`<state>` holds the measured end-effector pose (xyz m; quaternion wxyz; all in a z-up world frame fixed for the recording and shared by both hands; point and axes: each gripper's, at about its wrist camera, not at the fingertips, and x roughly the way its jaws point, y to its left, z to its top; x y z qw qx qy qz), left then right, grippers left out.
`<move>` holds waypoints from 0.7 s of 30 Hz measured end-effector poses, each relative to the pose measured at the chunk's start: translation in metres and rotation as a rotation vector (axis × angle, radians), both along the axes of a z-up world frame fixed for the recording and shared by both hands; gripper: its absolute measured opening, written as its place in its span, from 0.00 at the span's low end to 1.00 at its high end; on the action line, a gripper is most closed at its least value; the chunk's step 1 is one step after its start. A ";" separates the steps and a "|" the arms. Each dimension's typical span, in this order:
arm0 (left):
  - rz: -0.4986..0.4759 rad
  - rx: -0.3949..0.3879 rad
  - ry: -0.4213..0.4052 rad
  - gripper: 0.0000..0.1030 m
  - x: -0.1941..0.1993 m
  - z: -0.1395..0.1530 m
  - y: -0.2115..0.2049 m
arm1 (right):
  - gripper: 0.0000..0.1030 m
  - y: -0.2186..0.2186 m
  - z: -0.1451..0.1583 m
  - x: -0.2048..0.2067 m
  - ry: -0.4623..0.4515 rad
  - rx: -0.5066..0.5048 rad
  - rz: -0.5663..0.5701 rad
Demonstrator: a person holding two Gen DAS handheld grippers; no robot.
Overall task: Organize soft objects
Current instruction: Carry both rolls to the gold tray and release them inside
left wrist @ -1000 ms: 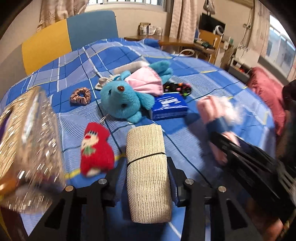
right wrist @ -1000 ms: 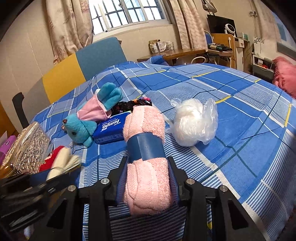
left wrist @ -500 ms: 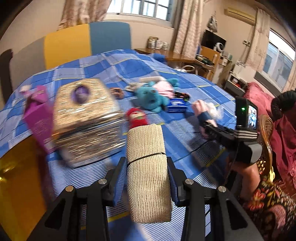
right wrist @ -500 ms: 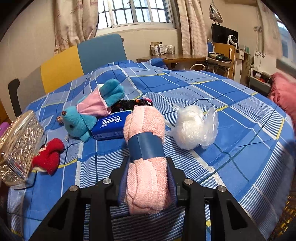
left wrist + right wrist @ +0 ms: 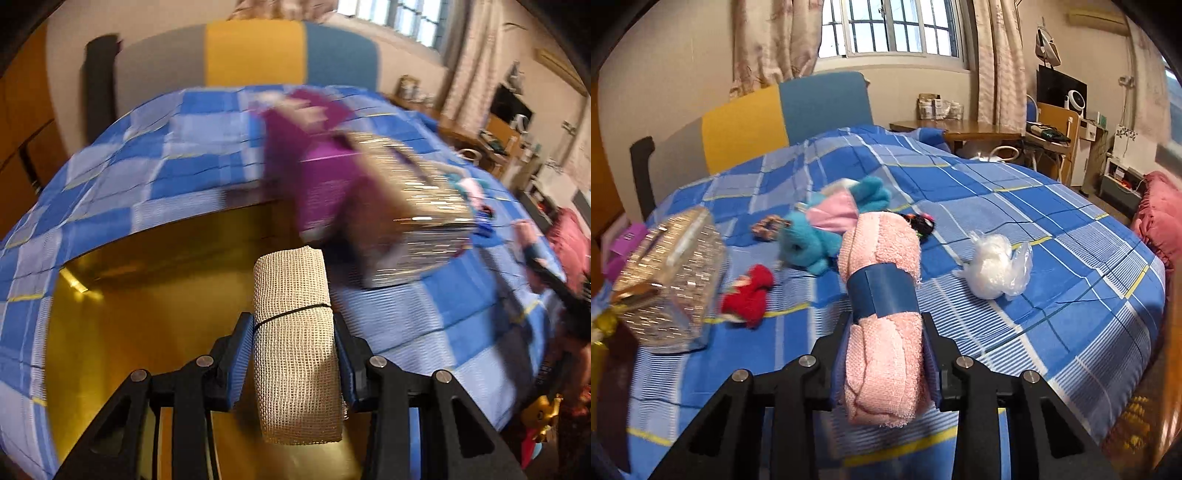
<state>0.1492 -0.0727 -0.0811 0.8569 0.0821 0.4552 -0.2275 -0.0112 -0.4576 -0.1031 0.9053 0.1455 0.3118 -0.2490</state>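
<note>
I see the left gripper point(image 5: 293, 345) clamped on a beige mesh roll point(image 5: 297, 343), above the yellow bin point(image 5: 147, 295) beside the shiny box point(image 5: 410, 218). The right gripper point(image 5: 884, 349) squeezes a pink towel roll point(image 5: 882, 314), right of that box point(image 5: 670, 280), over the blue checked cloth point(image 5: 1052, 277).

Both wrist cams look fwd and down along their jaws, close above the blue checked bed point(image 5: 1052, 229): left faces its edge and a yellow surface point(image 5: 147, 314), right faces the window, w/ the glittery box point(image 5: 417, 218) point(image 5: 672, 280) in both.
</note>
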 end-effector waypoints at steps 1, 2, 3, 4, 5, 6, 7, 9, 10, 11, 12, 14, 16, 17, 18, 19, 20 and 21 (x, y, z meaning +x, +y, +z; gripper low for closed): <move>0.017 0.019 0.003 0.40 0.007 -0.003 0.010 | 0.34 0.007 0.006 -0.002 -0.013 0.017 0.006; 0.028 0.034 0.012 0.40 0.015 -0.006 0.019 | 0.34 0.011 0.009 -0.003 -0.021 0.028 0.011; 0.040 0.041 0.017 0.40 0.021 -0.010 0.027 | 0.34 0.019 0.016 -0.006 -0.036 0.049 0.021; 0.065 0.063 0.023 0.40 0.032 -0.015 0.038 | 0.34 0.024 0.019 -0.007 -0.041 0.057 0.026; 0.073 0.079 0.038 0.40 0.041 -0.019 0.046 | 0.34 0.031 0.023 -0.009 -0.048 0.069 0.035; 0.086 0.090 0.062 0.40 0.052 -0.025 0.055 | 0.34 0.041 0.029 -0.010 -0.054 0.089 0.048; 0.100 0.098 0.067 0.40 0.057 -0.028 0.065 | 0.34 0.050 0.032 -0.011 -0.062 0.103 0.060; 0.125 0.137 0.078 0.40 0.073 -0.037 0.080 | 0.34 0.068 0.040 -0.013 -0.080 0.115 0.094; 0.134 0.148 0.080 0.40 0.079 -0.040 0.085 | 0.34 0.077 0.043 -0.014 -0.084 0.119 0.109; 0.142 0.167 0.084 0.40 0.086 -0.044 0.089 | 0.34 0.086 0.046 -0.013 -0.086 0.129 0.125; 0.142 0.183 0.089 0.40 0.089 -0.047 0.093 | 0.34 0.094 0.048 -0.012 -0.088 0.140 0.139; 0.155 0.215 0.081 0.40 0.097 -0.052 0.099 | 0.34 0.113 0.054 -0.008 -0.097 0.156 0.181; 0.166 0.238 0.068 0.40 0.103 -0.053 0.103 | 0.34 0.133 0.059 -0.004 -0.102 0.151 0.225; 0.174 0.247 0.062 0.40 0.107 -0.053 0.106 | 0.34 0.140 0.061 -0.002 -0.105 0.149 0.240; 0.181 0.254 0.058 0.40 0.109 -0.053 0.109 | 0.34 0.152 0.063 0.001 -0.107 0.150 0.267; 0.184 0.253 0.058 0.41 0.110 -0.054 0.113 | 0.34 0.159 0.065 0.005 -0.107 0.153 0.287; 0.186 0.250 0.062 0.42 0.112 -0.054 0.115 | 0.34 0.169 0.066 0.008 -0.105 0.156 0.311; 0.190 0.250 0.067 0.43 0.114 -0.055 0.117 | 0.34 0.178 0.066 0.012 -0.102 0.160 0.335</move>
